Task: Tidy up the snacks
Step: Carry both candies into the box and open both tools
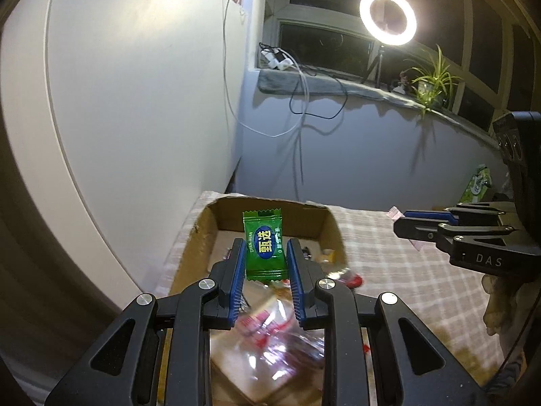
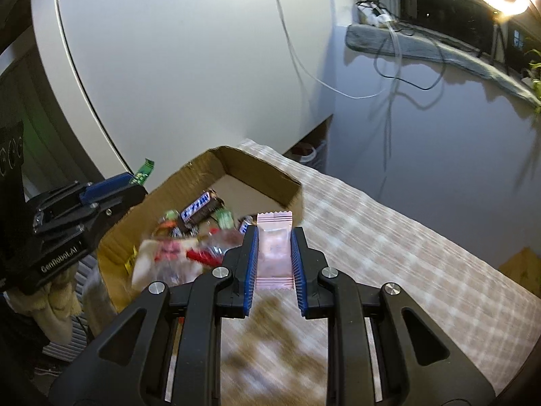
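Above the open brown cardboard box | left hand-held gripper pinches green foil candy packet | right hand-held gripper pinches pale pink sachet, box at 10 o'clock, over checked-cloth surface

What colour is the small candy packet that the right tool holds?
Pale pink; the small candy packet shows best in the right wrist view, between the right tool fingers.

Cardboard box sits on checkered tablecloth.
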`<move>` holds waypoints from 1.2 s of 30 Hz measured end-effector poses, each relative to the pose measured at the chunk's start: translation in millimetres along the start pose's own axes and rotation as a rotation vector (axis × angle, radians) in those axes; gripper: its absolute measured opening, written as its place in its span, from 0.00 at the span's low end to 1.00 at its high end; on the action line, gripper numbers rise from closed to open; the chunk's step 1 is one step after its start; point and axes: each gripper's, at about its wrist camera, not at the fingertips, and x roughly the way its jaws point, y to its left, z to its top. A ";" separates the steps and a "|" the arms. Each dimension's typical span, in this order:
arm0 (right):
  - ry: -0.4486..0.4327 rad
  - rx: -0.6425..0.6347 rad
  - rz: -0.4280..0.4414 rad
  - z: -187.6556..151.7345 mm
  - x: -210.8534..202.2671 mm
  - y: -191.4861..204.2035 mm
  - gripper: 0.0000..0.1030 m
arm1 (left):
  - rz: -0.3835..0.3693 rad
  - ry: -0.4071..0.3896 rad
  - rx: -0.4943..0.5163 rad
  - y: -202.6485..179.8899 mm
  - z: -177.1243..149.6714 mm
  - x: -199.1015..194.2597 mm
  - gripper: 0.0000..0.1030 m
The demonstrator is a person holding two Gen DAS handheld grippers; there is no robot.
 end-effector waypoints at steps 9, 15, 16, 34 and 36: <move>0.027 -0.022 0.039 22.5 43.8 7.8 0.19 | 0.020 0.030 -0.013 16.2 5.4 23.3 0.22; 0.053 -0.025 0.053 26.9 68.7 7.7 0.20 | 0.024 0.047 -0.007 19.1 8.6 36.4 0.22; 0.059 -0.027 0.053 27.0 72.8 7.8 0.20 | 0.024 0.050 -0.007 19.4 9.5 38.8 0.22; 0.089 -0.035 0.066 26.2 91.4 10.1 0.21 | 0.047 0.075 -0.008 22.8 11.3 54.8 0.23; 0.087 -0.036 0.071 26.0 90.7 11.1 0.30 | 0.050 0.074 -0.006 22.3 11.4 55.1 0.23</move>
